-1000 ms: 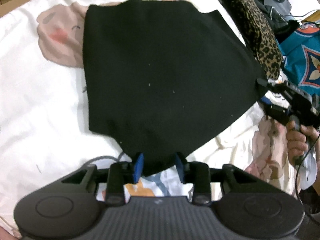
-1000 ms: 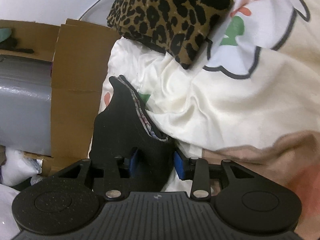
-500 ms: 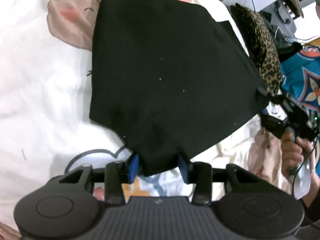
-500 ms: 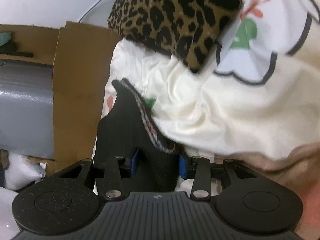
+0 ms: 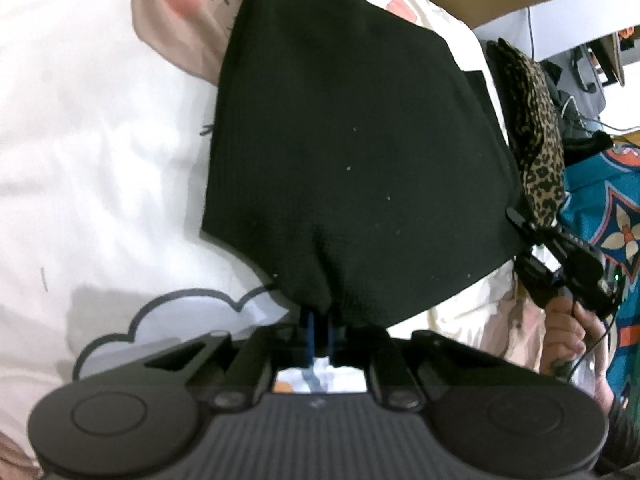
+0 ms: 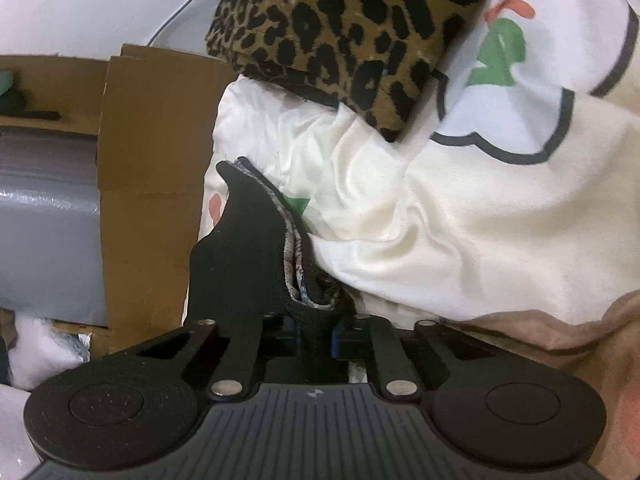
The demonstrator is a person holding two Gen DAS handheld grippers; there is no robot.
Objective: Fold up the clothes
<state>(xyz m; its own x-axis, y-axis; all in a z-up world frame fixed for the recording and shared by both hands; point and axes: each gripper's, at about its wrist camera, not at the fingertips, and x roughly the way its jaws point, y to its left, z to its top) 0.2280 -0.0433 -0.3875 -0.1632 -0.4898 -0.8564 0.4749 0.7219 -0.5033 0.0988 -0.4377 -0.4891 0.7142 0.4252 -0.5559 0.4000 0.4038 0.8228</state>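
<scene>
nearest, the left gripper [image 5: 318, 334] is clenched on the near corner of the black garment [image 5: 360, 152], its blue pads nearly together with a bunched fold of cloth pinched between them. the right gripper [image 6: 316, 338], seen from its own camera, has its jaws closing on another corner of the same garment, the cloth already squeezed between the blue pads and a patterned lining showing at the edge. from the left camera this right gripper [image 5: 560, 260] appears at the garment's right corner, carried by a person's hand [image 5: 568, 332]. beyond, the garment lies spread mostly flat on a white cartoon-print bedsheet [image 5: 100, 140], apparently already folded at least once, judging by the doubled edges. farther off sit a leopard-print cushion [image 6: 340, 24] and brown cardboard [image 6: 156, 128]. stage of task, by judgement: both corners secured, the next fold not yet made; lifting, carrying over and smoothing remain.
</scene>
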